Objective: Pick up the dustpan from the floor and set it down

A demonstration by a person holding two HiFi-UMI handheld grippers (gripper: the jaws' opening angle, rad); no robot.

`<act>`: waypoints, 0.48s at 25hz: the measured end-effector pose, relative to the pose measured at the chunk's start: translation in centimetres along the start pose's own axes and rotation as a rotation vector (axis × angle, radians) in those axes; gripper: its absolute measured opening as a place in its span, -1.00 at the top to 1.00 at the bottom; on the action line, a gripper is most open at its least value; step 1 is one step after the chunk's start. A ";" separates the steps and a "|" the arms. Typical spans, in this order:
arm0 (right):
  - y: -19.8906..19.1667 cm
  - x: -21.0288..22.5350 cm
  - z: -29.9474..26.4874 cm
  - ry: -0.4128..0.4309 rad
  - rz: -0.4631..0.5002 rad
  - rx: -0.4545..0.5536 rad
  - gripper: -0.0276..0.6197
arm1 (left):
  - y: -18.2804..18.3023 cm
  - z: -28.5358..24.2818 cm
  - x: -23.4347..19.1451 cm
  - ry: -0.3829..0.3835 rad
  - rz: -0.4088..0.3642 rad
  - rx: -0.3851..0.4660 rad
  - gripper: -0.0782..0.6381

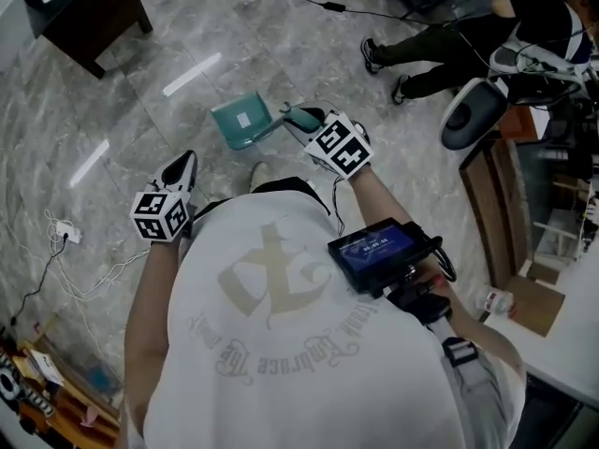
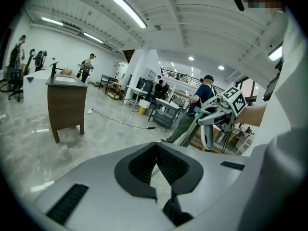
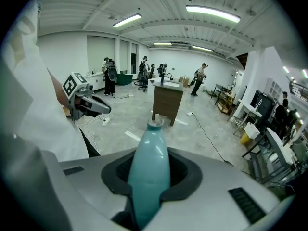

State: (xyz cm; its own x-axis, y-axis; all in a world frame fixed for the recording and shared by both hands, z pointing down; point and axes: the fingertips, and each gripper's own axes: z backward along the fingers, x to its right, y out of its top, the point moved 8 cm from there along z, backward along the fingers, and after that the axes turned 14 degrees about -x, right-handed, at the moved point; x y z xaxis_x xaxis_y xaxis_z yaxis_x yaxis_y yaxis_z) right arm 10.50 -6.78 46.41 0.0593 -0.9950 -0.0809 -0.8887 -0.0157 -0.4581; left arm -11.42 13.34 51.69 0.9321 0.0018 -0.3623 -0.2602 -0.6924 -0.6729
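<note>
Shoulders in a white shirt point(image 1: 281, 344) fill the bottom of the head view. Beyond them the right claw point(image 1: 301, 117) pinches the handle point(image 1: 284, 120) of the teal dustpan point(image 1: 241, 120), whose pan juts out to the left over the grey floor point(image 1: 309, 50), near a shoe point(image 1: 259, 171). From above I cannot be sure, but the pan looks to hang clear of the floor. The left claw point(image 1: 186, 162) hovers well apart from it. The left gripper view shows that claw pressed together with nothing between the pads, only floor beyond. In the right gripper view the rounded teal handle stands straight up between the pads, gripped on both sides, and the pan itself does not show there. To set it down well, I judge the pinch should stay firm, since the pan's weight sits out ahead of the grip and could swing the handle round. Lower it steadily, let the pan's base meet the floor flat and clear of the shoe, and only then spread the claw. The left claw is best kept out of the way.
</note>
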 end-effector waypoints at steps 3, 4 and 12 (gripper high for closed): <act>0.9 0.5 1.0 -0.019 0.008 0.021 0.61 | -0.1 0.1 0.1 -0.006 -0.018 0.009 0.75; 1.0 0.5 1.5 -0.023 0.006 0.025 0.61 | -0.2 0.3 0.1 -0.009 -0.020 0.013 0.75; 3.1 2.0 3.7 -0.036 -0.010 0.058 0.61 | 1.3 1.5 -0.4 -0.004 -0.034 0.039 0.75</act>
State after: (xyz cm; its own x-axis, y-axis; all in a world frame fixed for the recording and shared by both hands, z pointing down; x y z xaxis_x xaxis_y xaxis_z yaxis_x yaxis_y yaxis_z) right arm 9.49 -8.42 41.57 0.0857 -0.9905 -0.1071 -0.8602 -0.0193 -0.5095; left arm -12.47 13.57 49.95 0.9395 0.0281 -0.3414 -0.2381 -0.6630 -0.7098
